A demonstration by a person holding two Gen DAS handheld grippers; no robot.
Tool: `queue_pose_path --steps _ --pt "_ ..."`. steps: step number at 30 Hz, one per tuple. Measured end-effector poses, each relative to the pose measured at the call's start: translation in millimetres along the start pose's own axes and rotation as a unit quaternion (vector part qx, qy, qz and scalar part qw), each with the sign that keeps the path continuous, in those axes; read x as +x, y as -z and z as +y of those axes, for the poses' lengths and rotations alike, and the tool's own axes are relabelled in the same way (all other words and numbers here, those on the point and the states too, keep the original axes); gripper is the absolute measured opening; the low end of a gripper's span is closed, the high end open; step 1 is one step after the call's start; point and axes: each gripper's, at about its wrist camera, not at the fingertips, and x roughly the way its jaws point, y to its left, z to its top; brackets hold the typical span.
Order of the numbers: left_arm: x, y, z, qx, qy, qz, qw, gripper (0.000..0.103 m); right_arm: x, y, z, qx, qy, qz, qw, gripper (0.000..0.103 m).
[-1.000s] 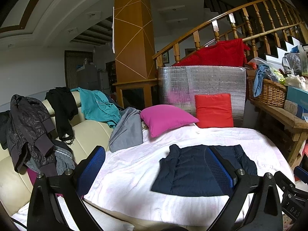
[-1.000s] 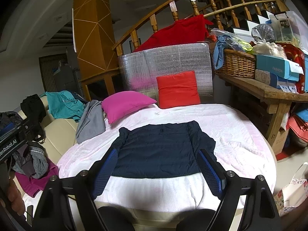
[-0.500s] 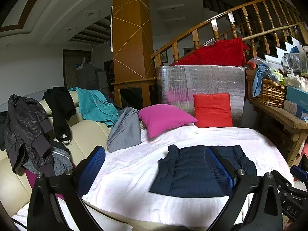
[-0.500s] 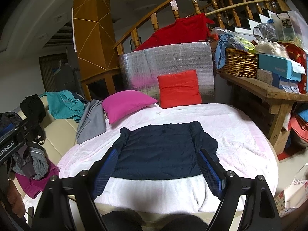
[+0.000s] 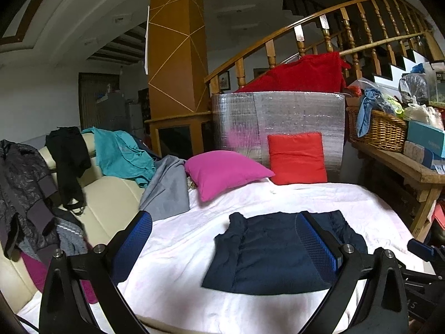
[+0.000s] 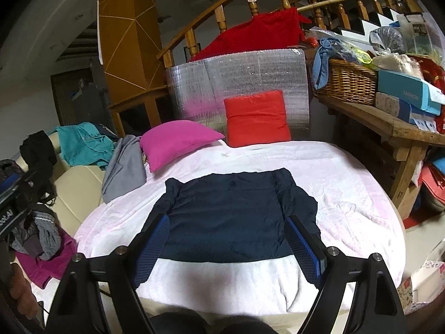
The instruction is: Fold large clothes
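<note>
Sofa back, far left: a dark jacket [image 5: 19,178], a black garment [image 5: 68,158] and a teal garment [image 5: 122,153] hang over the cream sofa [image 5: 108,194].
Grey garment: a grey piece [image 5: 168,189] is draped at the sofa's end, touching the white cover.
Left gripper: the left gripper [image 5: 225,246] has its blue-padded fingers spread wide with nothing between them; it hangs above the near left part of the bed, apart from the cloth.
Bed: a round bed with a white cover [image 6: 347,194] fills the middle of both views.
Pillows: a magenta pillow [image 6: 175,142] lies at the far left of the cover, and a red pillow [image 6: 256,118] leans just beside it against a silver foil panel [image 6: 239,75].
Task garment: the navy garment [image 6: 230,217] lies flat in the middle of the cover, sleeves folded in along both sides, hem toward the near edge.
Right gripper: the right gripper [image 6: 230,246] is wide open and empty, hovering over the near hem of the navy garment, one finger at each side of it; no contact shows.
Behind: a red cloth [image 6: 256,36] sits over the foil panel below a wooden stair rail [image 6: 222,8].
Right side: a wooden tabletop [image 6: 389,122] carries a wicker basket [image 6: 347,83] and teal boxes [image 6: 408,91].
</note>
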Motion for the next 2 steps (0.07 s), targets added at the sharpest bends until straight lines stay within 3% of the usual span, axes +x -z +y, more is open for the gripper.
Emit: queue_pose_path --steps 2 --pt "13.3 1.6 1.1 -0.007 0.006 0.007 0.9999 0.102 9.7 -2.6 -2.4 -0.002 0.002 0.004 1.0 0.087"
